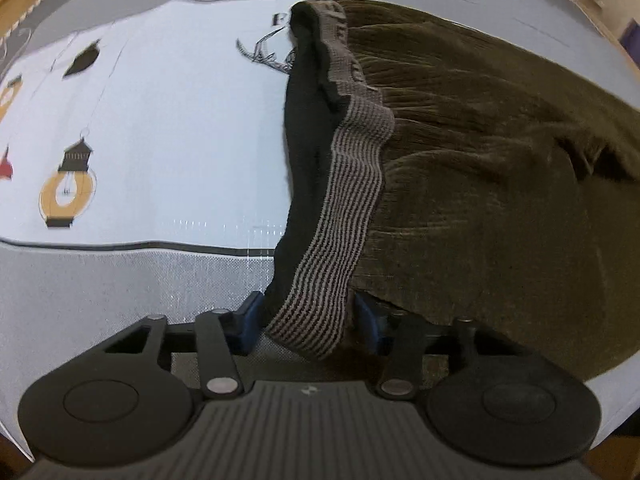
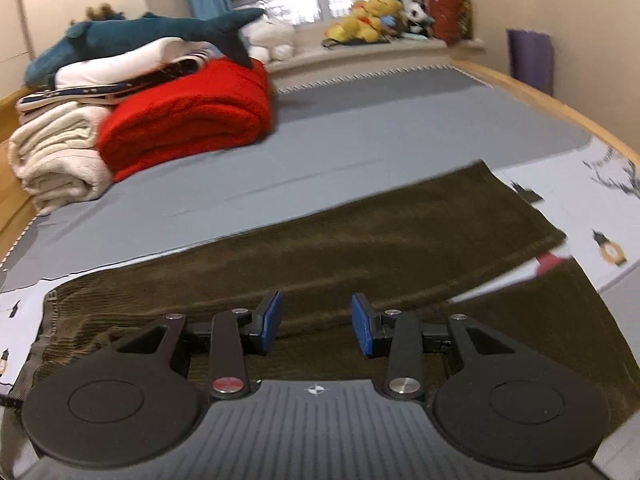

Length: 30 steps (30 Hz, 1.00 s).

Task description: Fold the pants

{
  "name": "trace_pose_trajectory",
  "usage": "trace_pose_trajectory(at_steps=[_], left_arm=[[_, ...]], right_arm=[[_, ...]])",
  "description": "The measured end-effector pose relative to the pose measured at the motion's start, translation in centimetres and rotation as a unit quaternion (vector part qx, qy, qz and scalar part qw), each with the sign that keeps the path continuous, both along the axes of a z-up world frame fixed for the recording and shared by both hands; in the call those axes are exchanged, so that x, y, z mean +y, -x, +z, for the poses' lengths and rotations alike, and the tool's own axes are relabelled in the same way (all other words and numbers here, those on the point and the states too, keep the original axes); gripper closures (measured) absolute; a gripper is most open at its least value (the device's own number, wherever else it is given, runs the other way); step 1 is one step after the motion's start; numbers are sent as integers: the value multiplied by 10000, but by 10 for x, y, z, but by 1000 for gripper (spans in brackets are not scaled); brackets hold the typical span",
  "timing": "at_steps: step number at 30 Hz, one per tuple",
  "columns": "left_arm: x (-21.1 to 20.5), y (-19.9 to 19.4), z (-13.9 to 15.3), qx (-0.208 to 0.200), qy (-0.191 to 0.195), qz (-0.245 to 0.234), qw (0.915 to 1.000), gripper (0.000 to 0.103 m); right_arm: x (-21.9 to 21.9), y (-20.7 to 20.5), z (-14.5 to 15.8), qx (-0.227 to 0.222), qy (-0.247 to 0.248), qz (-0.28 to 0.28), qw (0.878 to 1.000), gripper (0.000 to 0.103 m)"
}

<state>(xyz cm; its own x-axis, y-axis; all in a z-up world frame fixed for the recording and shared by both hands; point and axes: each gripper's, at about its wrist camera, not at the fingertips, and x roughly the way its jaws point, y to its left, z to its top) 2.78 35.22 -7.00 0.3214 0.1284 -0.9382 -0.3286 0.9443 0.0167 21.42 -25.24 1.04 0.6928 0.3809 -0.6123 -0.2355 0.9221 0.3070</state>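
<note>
Dark olive corduroy pants lie on a bed, with a grey striped elastic waistband. In the left wrist view my left gripper has its blue pads on both sides of the waistband end and holds it lifted. In the right wrist view the pants stretch flat across the bed, legs to the right. My right gripper is open and empty, hovering just above the pants near the waist.
The bed has a grey sheet and a white mat with lantern prints. Folded red and cream blankets with a plush shark sit at the far left. Stuffed toys line the windowsill.
</note>
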Motion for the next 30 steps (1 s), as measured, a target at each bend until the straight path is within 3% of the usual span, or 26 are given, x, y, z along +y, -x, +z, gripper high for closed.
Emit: trace_pose_trajectory(at_steps=[5,8,11,13,16,17,20,22,24,27,28,30], left_arm=[[-1,12,19,-236,-9,-74,9997,64],[2,24,26,28,45,73,10000,66],[-5,30,23,393,-350,-56,9986,64],[-13,25,25,424,-577,-15,9974,52],[-33,22,48,14,-1314,-100,9913,45],[-41,21,56,-212,-1357,-187,9903,45],[-65,17,68,-700,-891,-706,9910,45],[-88,15,62,-692,-646,-1306,9869,45],[-109,12,43,-305,-469,-1851,9811,45],[-123,12,-2,1017,-508,-2199,9689,45],[-124,12,-1,971,-530,-2256,9679,45],[-115,4,17,597,-411,-2004,9770,45]], right_arm=[[-18,0,-8,107,140,-407,9990,63],[-27,1,-16,271,256,-606,9975,62],[-36,1,-24,517,312,-762,9953,62],[-42,0,-29,678,251,-831,9939,62],[-42,2,-36,836,294,-708,9936,62],[-40,3,-38,901,353,-595,9935,62],[-24,8,-57,1216,787,-64,9894,62],[-14,12,-75,1507,1054,345,9823,62],[-8,17,-90,1757,1193,651,9750,62],[-6,24,-113,2106,1536,852,9617,62],[-8,25,-121,2280,1715,862,9545,62],[-12,27,-127,2458,1766,807,9497,62]])
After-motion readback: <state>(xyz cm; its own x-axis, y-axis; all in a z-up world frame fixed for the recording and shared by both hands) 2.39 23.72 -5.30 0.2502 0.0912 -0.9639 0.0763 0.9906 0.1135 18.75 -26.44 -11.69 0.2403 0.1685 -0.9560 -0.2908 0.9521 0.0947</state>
